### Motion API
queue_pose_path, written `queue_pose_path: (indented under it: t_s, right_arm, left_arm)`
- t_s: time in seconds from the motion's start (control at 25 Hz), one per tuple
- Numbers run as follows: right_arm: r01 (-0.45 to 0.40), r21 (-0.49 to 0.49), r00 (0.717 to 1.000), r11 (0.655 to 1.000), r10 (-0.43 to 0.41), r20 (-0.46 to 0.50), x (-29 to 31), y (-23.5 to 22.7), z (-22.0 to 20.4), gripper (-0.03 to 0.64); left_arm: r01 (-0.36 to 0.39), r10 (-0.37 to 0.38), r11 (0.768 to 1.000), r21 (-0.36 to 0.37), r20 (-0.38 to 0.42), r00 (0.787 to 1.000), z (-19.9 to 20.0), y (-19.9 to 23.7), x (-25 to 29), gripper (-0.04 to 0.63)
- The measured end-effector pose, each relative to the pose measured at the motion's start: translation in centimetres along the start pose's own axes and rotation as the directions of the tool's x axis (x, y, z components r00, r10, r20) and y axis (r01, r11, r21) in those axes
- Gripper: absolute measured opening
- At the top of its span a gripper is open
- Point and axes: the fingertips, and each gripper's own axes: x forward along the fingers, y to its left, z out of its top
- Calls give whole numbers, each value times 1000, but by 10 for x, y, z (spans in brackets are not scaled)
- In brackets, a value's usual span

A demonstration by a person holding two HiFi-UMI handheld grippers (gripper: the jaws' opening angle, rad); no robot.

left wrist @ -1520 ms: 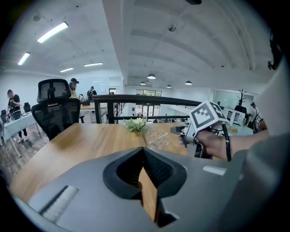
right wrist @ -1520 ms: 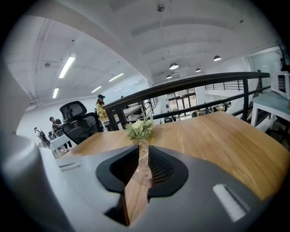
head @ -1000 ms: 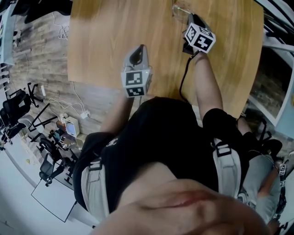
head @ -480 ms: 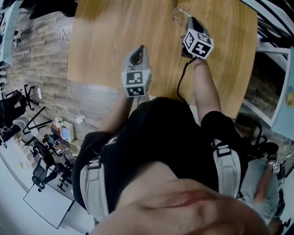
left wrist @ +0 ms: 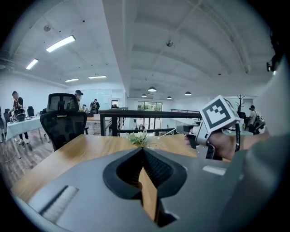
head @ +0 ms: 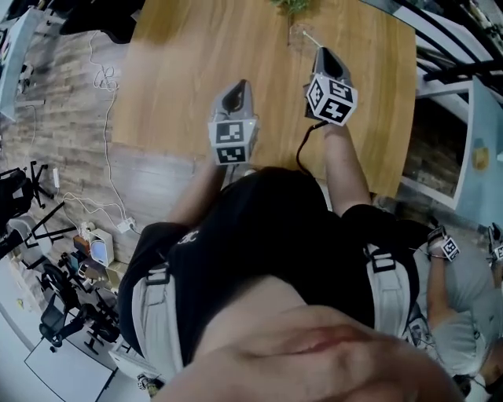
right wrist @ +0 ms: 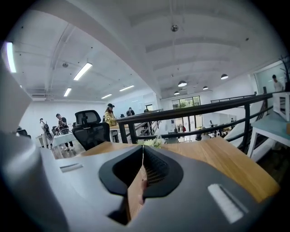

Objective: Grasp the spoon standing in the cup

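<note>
A clear glass cup (head: 299,34) stands at the far side of the wooden table (head: 181,71). A thin pale spoon (head: 311,38) leans out of it toward my right gripper (head: 321,52). In the left gripper view the spoon (left wrist: 170,132) runs straight into the tip of the right gripper (left wrist: 192,130), whose jaws look shut on its handle. In the right gripper view the right gripper (right wrist: 143,153) shows its jaws pressed together, and the cup is hidden. My left gripper (head: 235,85) hovers over the table's near middle, shut (left wrist: 143,152) and empty.
A small green plant (head: 289,6) sits just beyond the cup, also visible as the plant (left wrist: 138,137) in the left gripper view. A black railing (right wrist: 204,113) runs behind the table. Office chairs (left wrist: 63,120) and people stand further off. The table's right edge (head: 409,118) drops to the floor.
The head view has shifted, so the table and cup sit lower in frame. Both grippers keep their places over the table; the right one stays at the cup.
</note>
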Motion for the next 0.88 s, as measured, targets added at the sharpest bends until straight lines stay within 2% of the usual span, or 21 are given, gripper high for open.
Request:
queue_pose_path:
  t_s: [0.28,0.52,0.88]
  right_arm:
    - [1,-121,997,993,8,73,-65,33,9,6]
    - [86,-95,985,992,-71,155,-127,44,-1,6]
    - [102,-106,984,989,-85,157,-189,66,-25,5]
  left_arm:
    - [42,-42,999,8,52,998,8,-9,-28,11]
    - [84,-85,996,26,77,993,8,-18,-51,11]
    - [143,-146,989,31,91,985,-6,-31,-89,11]
